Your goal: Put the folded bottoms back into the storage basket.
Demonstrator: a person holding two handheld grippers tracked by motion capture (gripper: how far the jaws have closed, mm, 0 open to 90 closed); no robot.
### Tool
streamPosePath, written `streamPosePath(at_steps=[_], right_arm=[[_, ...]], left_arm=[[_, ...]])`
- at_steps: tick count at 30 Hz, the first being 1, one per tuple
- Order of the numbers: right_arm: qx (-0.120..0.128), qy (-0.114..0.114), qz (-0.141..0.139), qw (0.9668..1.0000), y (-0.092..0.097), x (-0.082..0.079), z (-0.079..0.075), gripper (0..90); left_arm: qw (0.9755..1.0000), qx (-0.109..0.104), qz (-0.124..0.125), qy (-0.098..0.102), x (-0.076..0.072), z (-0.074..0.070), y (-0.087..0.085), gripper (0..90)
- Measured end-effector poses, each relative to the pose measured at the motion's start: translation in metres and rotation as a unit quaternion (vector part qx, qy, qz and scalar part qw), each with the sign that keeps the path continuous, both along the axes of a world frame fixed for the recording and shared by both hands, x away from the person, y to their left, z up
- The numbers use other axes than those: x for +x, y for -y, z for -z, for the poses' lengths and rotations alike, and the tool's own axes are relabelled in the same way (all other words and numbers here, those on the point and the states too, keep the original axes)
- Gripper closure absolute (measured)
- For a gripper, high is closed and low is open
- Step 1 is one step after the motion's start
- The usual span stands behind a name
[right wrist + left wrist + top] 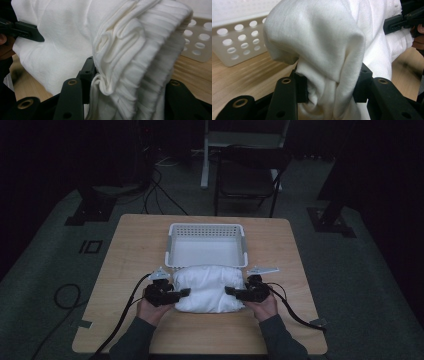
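Desk (130, 265): a light wooden top, seen from above in a dim room, carrying everything below.
Basket (206, 229): a white perforated plastic basket at the far middle of the desk, its near wall just behind the cloth.
Folded white garment (209, 287): a thick bundle lying on the desk just in front of the basket, between the two hands; one end shows ribbed fabric in the right gripper view.
Left tongs (183, 293): pinching the garment's left end, a gathered fold of white cloth pressed between the two black jaws in the left gripper view (329, 92).
Right tongs (231, 291): pinching the garment's right end, its stacked ribbed layers squeezed between the jaws in the right gripper view (125, 95).
Hands: the person's left hand (150, 307) and right hand (264, 306) grip the tools from the desk's near edge.
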State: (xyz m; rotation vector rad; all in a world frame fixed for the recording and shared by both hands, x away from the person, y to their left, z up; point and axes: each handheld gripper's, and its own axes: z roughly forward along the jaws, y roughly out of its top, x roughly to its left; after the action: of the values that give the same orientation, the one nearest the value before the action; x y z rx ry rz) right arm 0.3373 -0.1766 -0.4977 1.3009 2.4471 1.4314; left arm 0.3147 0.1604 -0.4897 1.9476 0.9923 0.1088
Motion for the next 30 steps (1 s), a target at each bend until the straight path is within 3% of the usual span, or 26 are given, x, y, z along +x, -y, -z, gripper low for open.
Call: streamPosePath(at_steps=[6,15,30], right_arm=[[0.002,0.005,0.001,1.0,0.001,-0.002,-0.005,54.8],[-0.009,0.021,-0.001,0.9997,-0.002,-0.003,-0.018,54.8],[-0.004,0.039,-0.001,0.9992,-0.002,-0.002,-0.034,54.8]], left_arm=[[0.9999,0.006,0.001,0.009,-0.002,-0.006,0.001,57.8],[0.9999,-0.004,0.0,0.015,-0.002,-0.015,-0.001,57.9],[0.9995,-0.008,0.001,0.03,-0.001,-0.028,-0.003,57.8]])
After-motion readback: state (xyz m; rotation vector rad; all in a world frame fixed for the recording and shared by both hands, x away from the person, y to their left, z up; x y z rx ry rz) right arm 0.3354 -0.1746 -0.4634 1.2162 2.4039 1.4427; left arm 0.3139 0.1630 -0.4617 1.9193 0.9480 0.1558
